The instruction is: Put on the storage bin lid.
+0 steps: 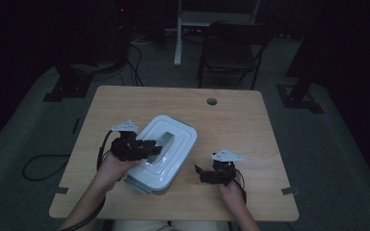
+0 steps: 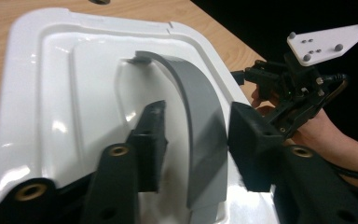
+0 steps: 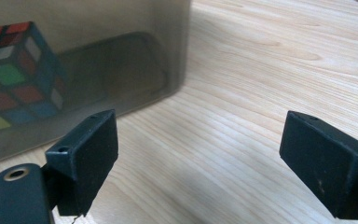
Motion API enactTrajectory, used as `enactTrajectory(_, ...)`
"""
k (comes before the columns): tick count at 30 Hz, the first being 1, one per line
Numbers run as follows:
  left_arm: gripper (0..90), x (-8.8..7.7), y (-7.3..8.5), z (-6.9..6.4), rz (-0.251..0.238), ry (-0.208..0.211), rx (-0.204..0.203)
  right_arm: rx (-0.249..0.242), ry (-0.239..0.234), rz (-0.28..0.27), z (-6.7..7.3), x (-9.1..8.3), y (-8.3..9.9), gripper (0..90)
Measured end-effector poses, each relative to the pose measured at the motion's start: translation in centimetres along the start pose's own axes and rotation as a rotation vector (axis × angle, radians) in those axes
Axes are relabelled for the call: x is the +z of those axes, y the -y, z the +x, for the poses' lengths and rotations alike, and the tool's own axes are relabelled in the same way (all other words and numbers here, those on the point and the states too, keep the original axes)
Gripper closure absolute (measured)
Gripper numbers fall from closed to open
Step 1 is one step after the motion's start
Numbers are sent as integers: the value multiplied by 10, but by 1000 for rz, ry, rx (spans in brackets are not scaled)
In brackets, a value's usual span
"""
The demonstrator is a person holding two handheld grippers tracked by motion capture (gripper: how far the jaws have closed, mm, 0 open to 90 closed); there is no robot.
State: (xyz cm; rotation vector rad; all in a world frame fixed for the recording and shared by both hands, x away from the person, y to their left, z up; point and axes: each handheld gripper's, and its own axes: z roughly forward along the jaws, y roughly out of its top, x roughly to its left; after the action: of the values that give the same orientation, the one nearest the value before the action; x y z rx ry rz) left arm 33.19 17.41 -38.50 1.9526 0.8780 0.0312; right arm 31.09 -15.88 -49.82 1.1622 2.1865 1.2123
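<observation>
Left gripper (image 2: 193, 149) straddles the curved grey handle (image 2: 200, 126) of the white plastic box lid (image 2: 60, 93), jaws apart, not yet clamped; probably set to lift. Right gripper (image 3: 200, 158) wide open, empty, low over wooden worktop (image 3: 261, 70) beside the translucent box holding a multicoloured puzzle cube (image 3: 14, 74)

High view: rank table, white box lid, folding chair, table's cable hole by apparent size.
1. Table, largest.
2. White box lid and folding chair look about alike; the chair stands farther from the camera, so no ranking between them.
3. Cable hole, smallest.
</observation>
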Motion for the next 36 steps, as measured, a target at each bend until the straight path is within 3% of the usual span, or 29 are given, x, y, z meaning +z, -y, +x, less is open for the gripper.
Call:
enactTrajectory(5,537,-8,1,4,-19,-28,-2,19,24,-12,-9,-6,1,114)
enactTrajectory(11,508,-18,3,11,-51,-16,-16,37,50,-20,-17,-11,2,114)
enactTrajectory(13,501,-21,3,13,-60,-34,-13,46,53,-22,-19,-12,2,114)
enactTrajectory(17,405,-30,5,19,-82,-67,-15,50,60,-20,-21,-13,4,114)
enactTrajectory(19,355,-33,7,24,-94,-64,-15,49,64,-18,-22,-13,4,114)
enactTrajectory(21,296,-36,9,27,-98,-76,2,55,64,-16,-23,-13,5,114)
enactTrajectory(26,283,-44,13,38,-120,-104,12,54,64,-14,-23,-12,6,114)
enactTrajectory(28,238,-46,15,44,-118,-114,11,55,64,-10,-22,-12,6,114)
enactTrajectory(32,169,-48,21,55,-127,-143,-9,57,64,-5,-23,-11,7,114)
enactTrajectory(33,100,-48,22,57,-123,-149,-12,59,64,-3,-23,-11,7,114)
enactTrajectory(36,82,-48,26,66,-126,-193,-34,57,65,-2,-23,-10,7,114)
